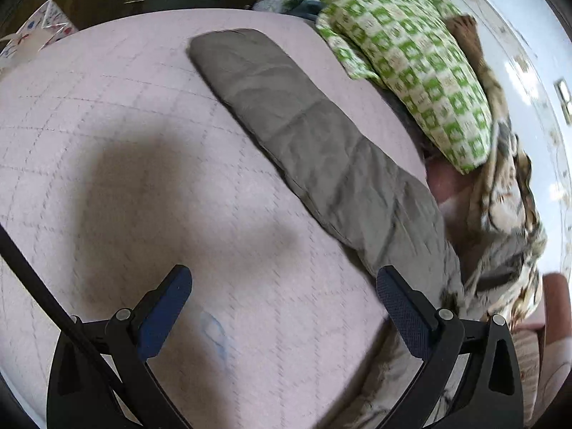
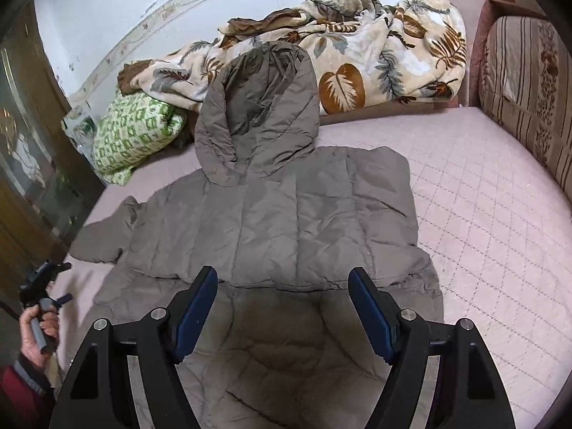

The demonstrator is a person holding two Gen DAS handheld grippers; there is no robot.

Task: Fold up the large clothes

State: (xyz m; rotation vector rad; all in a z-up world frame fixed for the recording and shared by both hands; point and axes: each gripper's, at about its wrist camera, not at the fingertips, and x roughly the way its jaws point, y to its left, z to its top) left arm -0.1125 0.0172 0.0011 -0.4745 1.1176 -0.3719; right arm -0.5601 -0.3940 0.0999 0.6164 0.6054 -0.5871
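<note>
A grey-brown hooded puffer jacket lies flat on the pink quilted bedspread, with its hood toward the wall. One sleeve points left, and in the left wrist view it shows as a long padded strip. My right gripper hovers open over the jacket's lower body with nothing between its fingers. My left gripper is open over bare bedspread, just left of the sleeve's near end. In the right wrist view it appears at the left edge, held by a hand.
A green checked cushion and a leaf-patterned blanket are piled along the wall behind the jacket. A striped bolster lines the bed's right side. A wooden cabinet stands left of the bed. A patterned bag sits at the far corner.
</note>
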